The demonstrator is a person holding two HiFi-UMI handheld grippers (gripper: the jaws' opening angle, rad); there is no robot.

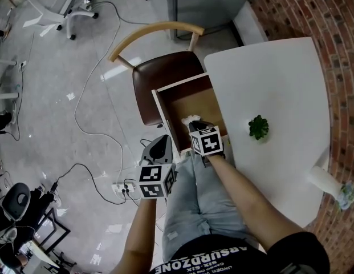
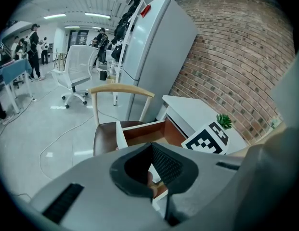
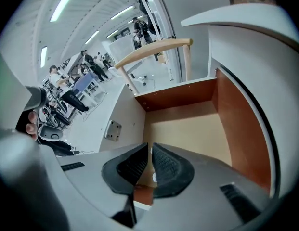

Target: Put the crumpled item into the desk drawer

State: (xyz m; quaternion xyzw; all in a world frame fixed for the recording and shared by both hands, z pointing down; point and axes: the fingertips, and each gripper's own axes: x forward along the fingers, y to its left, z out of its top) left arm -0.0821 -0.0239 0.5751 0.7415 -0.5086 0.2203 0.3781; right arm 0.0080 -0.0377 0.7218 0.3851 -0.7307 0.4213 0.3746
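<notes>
Right gripper (image 3: 150, 149): over the drawer's near end, jaws pressed almost together on a sliver of white.
Wad (image 1: 191, 119): white, at the right gripper's tips, inside the drawer's outline.
Drawer (image 1: 160, 110): pulled fully out from the worktop's left side. Its tan floor lies bare ahead of the right gripper, shut in by brown walls at the far end and on the right.
Worktop (image 1: 279, 90): its white edge runs along the drawer's right side.
Left gripper (image 2: 150, 154): just outside the drawer's white front panel, jaws a little apart, gripping nothing.
Chair (image 1: 159, 73): the brown seat sits directly under the drawer's far end, with the wooden backrest arching beyond.
Legs (image 1: 199, 204): in jeans, under the near end of the drawer.
Plant (image 1: 258, 127): small, on the worktop, well apart from the drawer.
Floor (image 1: 62, 124): open to the left, crossed by a cable (image 1: 85, 104).
</notes>
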